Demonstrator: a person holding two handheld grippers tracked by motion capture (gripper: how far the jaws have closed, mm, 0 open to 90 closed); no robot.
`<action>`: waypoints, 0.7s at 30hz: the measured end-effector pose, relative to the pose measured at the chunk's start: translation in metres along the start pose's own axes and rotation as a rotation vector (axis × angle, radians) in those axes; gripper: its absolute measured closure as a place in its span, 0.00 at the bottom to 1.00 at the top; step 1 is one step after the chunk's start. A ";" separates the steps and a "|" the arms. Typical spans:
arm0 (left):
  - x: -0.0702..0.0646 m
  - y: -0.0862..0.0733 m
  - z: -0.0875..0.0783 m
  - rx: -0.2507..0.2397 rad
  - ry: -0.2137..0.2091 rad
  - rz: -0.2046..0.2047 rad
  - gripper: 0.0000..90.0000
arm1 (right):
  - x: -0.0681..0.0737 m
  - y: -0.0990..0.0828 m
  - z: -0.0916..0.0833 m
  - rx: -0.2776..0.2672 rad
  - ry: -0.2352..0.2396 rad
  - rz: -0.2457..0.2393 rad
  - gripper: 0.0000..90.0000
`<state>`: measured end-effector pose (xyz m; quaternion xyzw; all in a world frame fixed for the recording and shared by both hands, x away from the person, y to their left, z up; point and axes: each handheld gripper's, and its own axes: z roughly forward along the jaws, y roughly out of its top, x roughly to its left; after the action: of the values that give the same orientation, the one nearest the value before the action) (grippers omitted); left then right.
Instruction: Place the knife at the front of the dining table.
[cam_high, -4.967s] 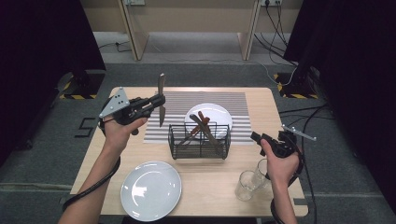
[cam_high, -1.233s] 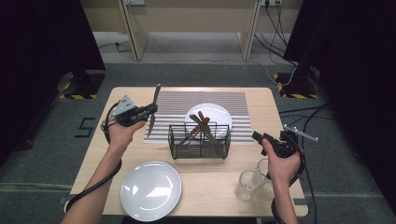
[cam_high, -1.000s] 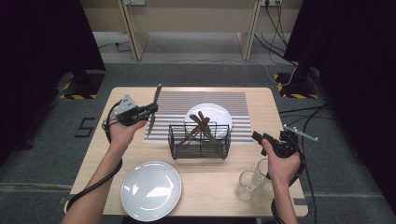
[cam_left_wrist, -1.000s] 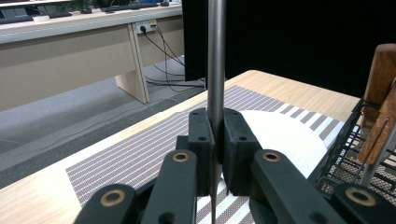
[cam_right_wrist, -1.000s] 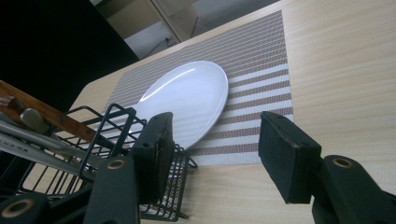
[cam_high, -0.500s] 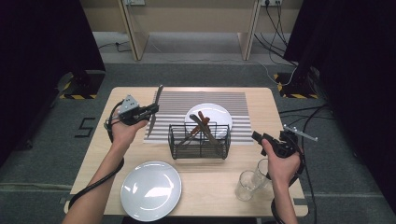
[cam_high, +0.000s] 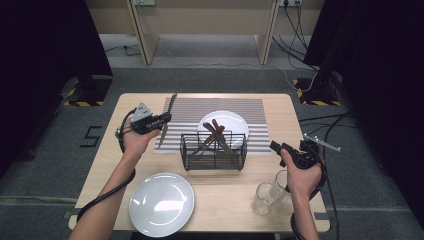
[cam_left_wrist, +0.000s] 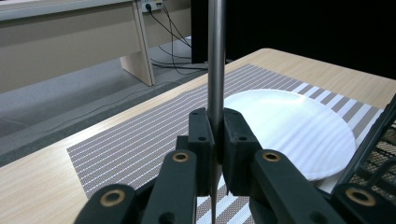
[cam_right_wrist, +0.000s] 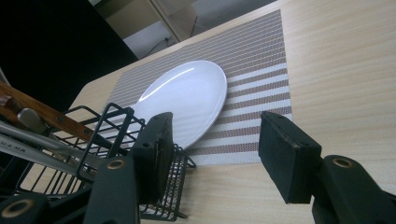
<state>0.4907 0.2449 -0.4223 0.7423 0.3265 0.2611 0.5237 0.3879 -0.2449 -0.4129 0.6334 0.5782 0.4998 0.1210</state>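
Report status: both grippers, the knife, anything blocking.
Left gripper shut on knife, raised above placemat. Right gripper open, empty. Wire basket close by.

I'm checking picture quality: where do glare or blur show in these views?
High view: sharp, soft glare on the near plate. Left gripper view: the knife and left gripper are crisp, background desk soft. Right gripper view: a highlight on the far plate, basket slightly blurred.

Wire basket mid-table, cutlery in it, one plate right behind on the striped mat, another plate front-left, two glasses front-right, knife left of it
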 end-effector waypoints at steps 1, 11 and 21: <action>0.000 -0.001 0.001 0.003 0.001 -0.004 0.92 | 0.000 0.000 0.000 0.000 0.000 0.000 0.50; 0.004 -0.006 0.004 0.029 0.011 0.000 0.92 | 0.000 0.000 0.000 0.002 -0.001 0.005 0.50; 0.005 -0.008 0.008 0.049 0.017 0.011 0.92 | 0.000 0.000 0.000 0.000 -0.001 -0.001 0.50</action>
<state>0.4977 0.2460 -0.4323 0.7544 0.3332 0.2624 0.5010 0.3879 -0.2450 -0.4130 0.6335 0.5782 0.4996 0.1216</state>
